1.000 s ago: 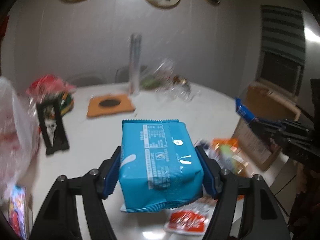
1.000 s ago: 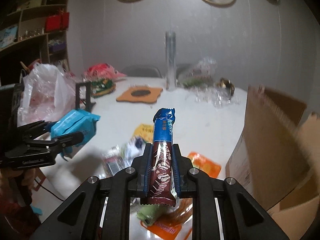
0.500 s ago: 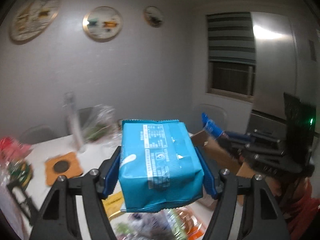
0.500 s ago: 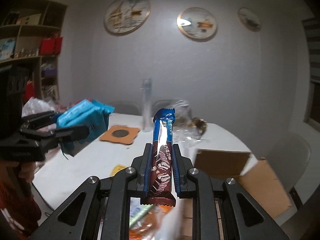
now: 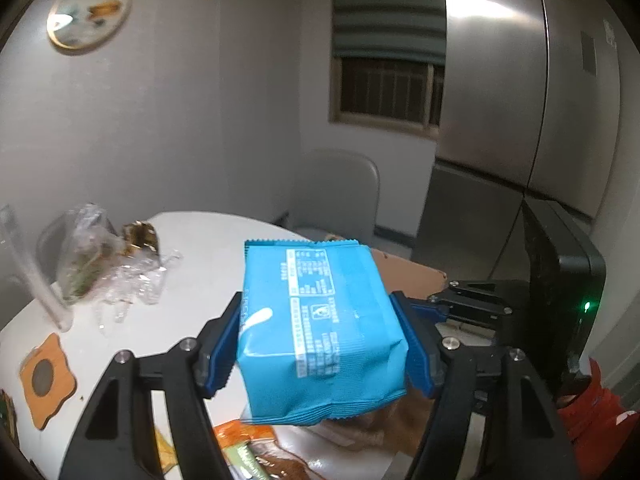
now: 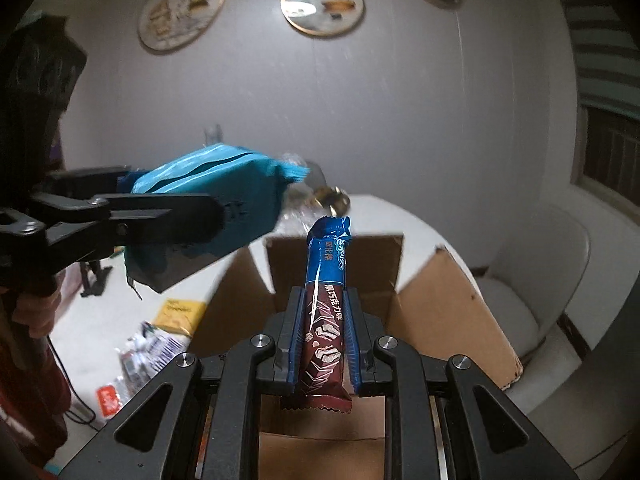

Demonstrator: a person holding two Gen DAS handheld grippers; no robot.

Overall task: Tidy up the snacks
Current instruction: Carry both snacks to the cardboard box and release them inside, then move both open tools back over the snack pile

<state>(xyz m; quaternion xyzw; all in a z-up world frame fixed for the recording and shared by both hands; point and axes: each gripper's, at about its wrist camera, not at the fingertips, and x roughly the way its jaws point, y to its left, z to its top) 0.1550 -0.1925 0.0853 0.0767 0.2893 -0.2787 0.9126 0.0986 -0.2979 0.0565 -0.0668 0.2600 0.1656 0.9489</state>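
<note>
My left gripper (image 5: pixel 320 340) is shut on a light blue snack bag (image 5: pixel 320 328) and holds it in the air over the near side of an open cardboard box (image 5: pixel 408 276). The bag also shows in the right wrist view (image 6: pixel 208 208), left of the box (image 6: pixel 440 292). My right gripper (image 6: pixel 324 344) is shut on a long blue and brown chocolate bar (image 6: pixel 326 312), upright above the box's open top. The right gripper shows in the left wrist view (image 5: pixel 472 304), just right of the bag.
A white round table (image 5: pixel 192 264) carries clear plastic bags (image 5: pixel 92 256), a wooden coaster (image 5: pixel 44 380) and loose snack packets (image 6: pixel 152 352) left of the box. A yellow packet (image 6: pixel 180 312) lies by the box flap. A grey chair (image 5: pixel 340 196) stands behind.
Both grippers swung right from the snack pile toward the box, each still holding its snack. The box now sits directly under the right gripper and the left gripper has drawn close beside it.
</note>
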